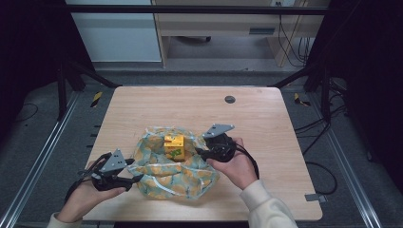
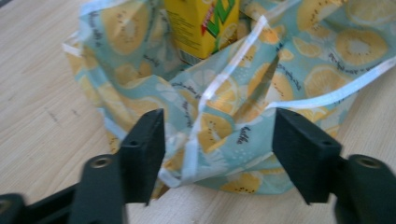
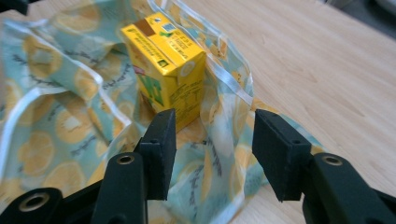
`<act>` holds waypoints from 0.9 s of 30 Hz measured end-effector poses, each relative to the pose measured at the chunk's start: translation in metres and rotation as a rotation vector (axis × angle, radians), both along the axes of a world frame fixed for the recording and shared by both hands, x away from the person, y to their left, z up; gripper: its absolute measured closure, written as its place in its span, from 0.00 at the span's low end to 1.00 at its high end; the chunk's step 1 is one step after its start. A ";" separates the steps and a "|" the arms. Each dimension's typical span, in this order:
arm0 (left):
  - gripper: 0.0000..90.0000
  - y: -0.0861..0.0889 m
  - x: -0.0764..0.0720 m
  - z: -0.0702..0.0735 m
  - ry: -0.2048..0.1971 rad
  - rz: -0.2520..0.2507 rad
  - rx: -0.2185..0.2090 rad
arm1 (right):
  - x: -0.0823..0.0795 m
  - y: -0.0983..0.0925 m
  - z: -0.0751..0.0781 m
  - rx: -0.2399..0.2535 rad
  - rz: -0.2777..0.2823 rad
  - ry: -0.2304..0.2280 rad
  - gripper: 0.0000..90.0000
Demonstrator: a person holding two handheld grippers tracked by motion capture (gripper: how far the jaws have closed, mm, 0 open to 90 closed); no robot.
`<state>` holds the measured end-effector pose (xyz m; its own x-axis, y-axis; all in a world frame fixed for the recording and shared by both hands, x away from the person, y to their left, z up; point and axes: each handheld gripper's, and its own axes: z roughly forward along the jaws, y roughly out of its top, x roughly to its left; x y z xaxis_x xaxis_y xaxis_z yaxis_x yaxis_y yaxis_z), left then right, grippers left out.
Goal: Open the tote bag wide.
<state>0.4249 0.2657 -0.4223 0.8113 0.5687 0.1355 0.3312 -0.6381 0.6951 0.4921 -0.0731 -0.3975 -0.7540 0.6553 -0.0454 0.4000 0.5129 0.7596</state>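
A yellow juice carton (image 1: pixel 174 146) (image 2: pixel 203 25) (image 3: pixel 167 70) stands upright on a crumpled cloth (image 1: pixel 166 168) (image 2: pixel 233 116) (image 3: pixel 60 112) printed with lemon slices on pale blue. My left gripper (image 1: pixel 135 179) (image 2: pixel 217 149) is at the cloth's left edge, open, with a fold and white hem of the cloth between its jaws. My right gripper (image 1: pixel 199 153) (image 3: pixel 212 140) is at the cloth's right side, open, its jaws around a raised fold just in front of the carton.
The cloth lies on a light wooden table (image 1: pixel 190 107) with a round dark grommet (image 1: pixel 230 99) near its far edge. A person's hands hold both grippers from the near side. Black frame bars and cables surround the table.
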 end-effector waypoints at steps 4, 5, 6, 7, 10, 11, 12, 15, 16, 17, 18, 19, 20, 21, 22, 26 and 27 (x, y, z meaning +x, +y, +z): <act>0.28 -0.003 0.004 -0.010 0.027 -0.012 0.005 | 0.015 0.013 -0.013 -0.027 -0.007 0.033 0.50; 0.26 -0.005 0.005 -0.012 0.038 -0.020 0.011 | 0.018 0.016 -0.016 -0.033 -0.012 0.033 0.49; 0.24 -0.005 0.006 -0.015 0.047 -0.029 0.023 | 0.019 0.018 -0.018 -0.033 -0.011 0.039 0.48; 0.23 -0.006 0.006 -0.018 0.050 -0.034 0.042 | 0.020 0.020 -0.020 -0.038 -0.010 0.045 0.48; 0.24 -0.007 0.008 -0.024 0.069 -0.035 0.068 | 0.024 0.025 -0.025 -0.058 -0.004 0.056 0.63; 0.27 -0.008 0.009 -0.026 0.070 -0.037 0.076 | 0.024 0.025 -0.026 -0.066 -0.009 0.062 0.70; 0.31 -0.008 0.009 -0.027 0.069 -0.038 0.078 | 0.025 0.026 -0.026 -0.066 -0.005 0.059 0.76; 0.55 -0.010 0.009 -0.031 0.055 -0.047 0.120 | 0.028 0.025 -0.025 -0.045 -0.016 0.056 0.90; 0.68 -0.011 0.009 -0.031 0.050 -0.045 0.126 | 0.031 0.024 -0.024 -0.020 -0.024 0.053 0.95; 0.68 -0.013 0.010 -0.032 0.056 -0.046 0.130 | 0.031 0.024 -0.024 -0.020 -0.024 0.053 0.95; 0.73 -0.014 0.011 -0.034 0.060 -0.053 0.137 | 0.034 0.024 -0.022 -0.026 -0.026 0.052 0.97; 0.80 -0.016 0.011 -0.035 0.066 -0.056 0.146 | 0.036 0.024 -0.021 -0.028 -0.031 0.052 0.98; 0.83 -0.017 0.011 -0.037 0.069 -0.054 0.150 | 0.039 0.023 -0.019 -0.025 -0.036 0.053 0.99; 0.87 -0.019 0.011 -0.037 0.070 -0.062 0.159 | 0.041 0.023 -0.017 -0.017 -0.043 0.055 0.99; 0.91 -0.020 0.010 -0.036 0.066 -0.065 0.158 | 0.044 0.023 -0.015 -0.010 -0.046 0.050 0.99; 0.96 -0.020 0.009 -0.027 0.026 -0.055 0.147 | 0.056 0.022 -0.004 0.018 -0.065 0.031 1.00; 0.96 -0.019 0.009 -0.026 0.018 -0.049 0.145 | 0.059 0.022 -0.002 0.027 -0.075 0.034 1.00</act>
